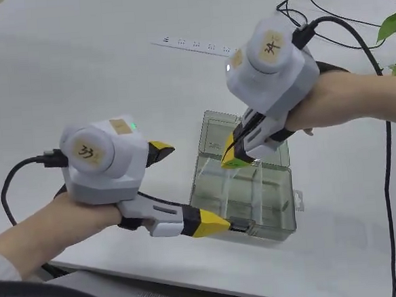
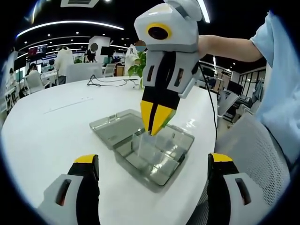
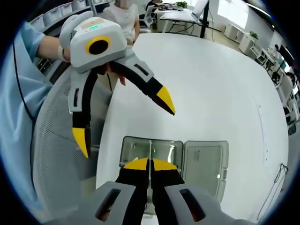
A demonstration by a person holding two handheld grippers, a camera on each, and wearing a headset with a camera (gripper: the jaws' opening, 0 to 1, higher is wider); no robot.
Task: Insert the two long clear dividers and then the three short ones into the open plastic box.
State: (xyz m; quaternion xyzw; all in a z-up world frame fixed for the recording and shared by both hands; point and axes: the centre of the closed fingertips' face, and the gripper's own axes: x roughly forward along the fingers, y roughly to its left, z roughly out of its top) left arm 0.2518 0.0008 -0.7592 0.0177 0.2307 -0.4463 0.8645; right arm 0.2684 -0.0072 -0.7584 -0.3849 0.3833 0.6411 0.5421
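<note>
Jaws of the left gripper (image 1: 186, 187) stood wide apart in the head view and held nothing. It sat low at the near left of the white table (image 1: 77, 68), one yellow tip just beside the near left corner of the clear plastic box (image 1: 284, 210). The box lay open near the table's front edge, its lid (image 1: 217, 130) folded flat on the far side. The right gripper (image 1: 236, 161) pointed steeply down into the box, jaws pressed together. Clear partitions showed inside, though I could not count them. A power strip (image 1: 198, 46) lay well beyond, and a black cable (image 1: 389, 176) ran down the right side.

In the left gripper view, its own jaws rose far apart, empty, either side of the box (image 2: 140, 169). The right gripper (image 2: 156, 123) hung over the box, tips closed on the top edge of a clear divider (image 2: 143, 140) that stood upright inside.

In the right gripper view, the right gripper (image 3: 151, 165) was clamped on the divider's (image 3: 150, 151) thin edge, which ran straight down into the box (image 3: 133, 139). The lid (image 3: 206, 164) lay to its right. The left gripper (image 3: 125, 124) hovered at upper left, gaping and empty.
</note>
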